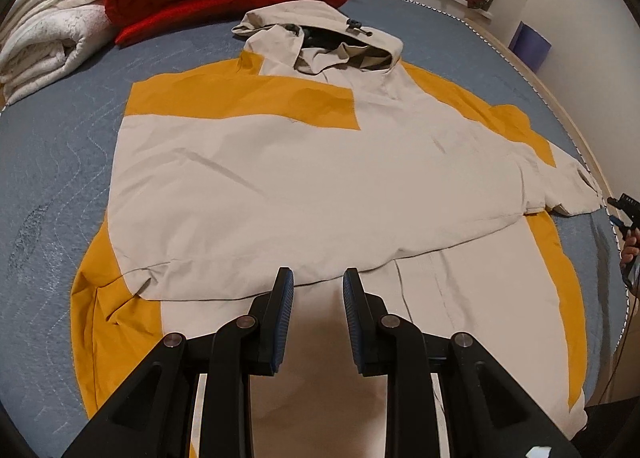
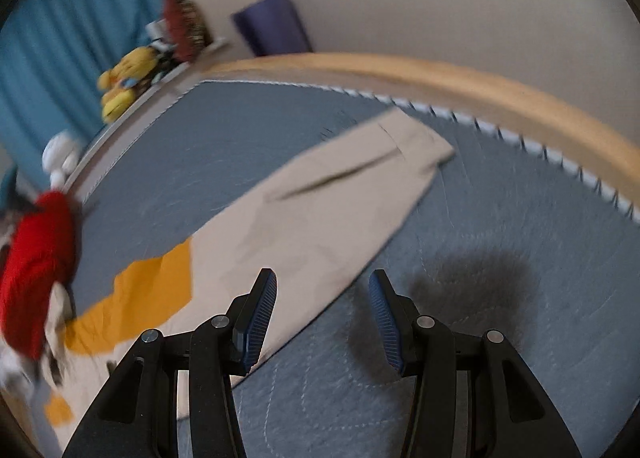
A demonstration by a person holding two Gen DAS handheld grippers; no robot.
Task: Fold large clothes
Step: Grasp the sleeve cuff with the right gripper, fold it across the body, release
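the left gripper (image 1: 318,282) hangs over the jacket's (image 1: 304,178) lower hem, its jaws a little apart with nothing between them. the beige and yellow jacket lies flat on the grey bed (image 1: 52,162), one sleeve folded across its chest. the right gripper (image 2: 322,284), jaws apart and empty, hovers beside the jacket's outstretched sleeve (image 2: 340,202).

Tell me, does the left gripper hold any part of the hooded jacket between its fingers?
No. The left gripper hovers over the hooded jacket with a clear gap between its fingers, and no cloth is pinched there.
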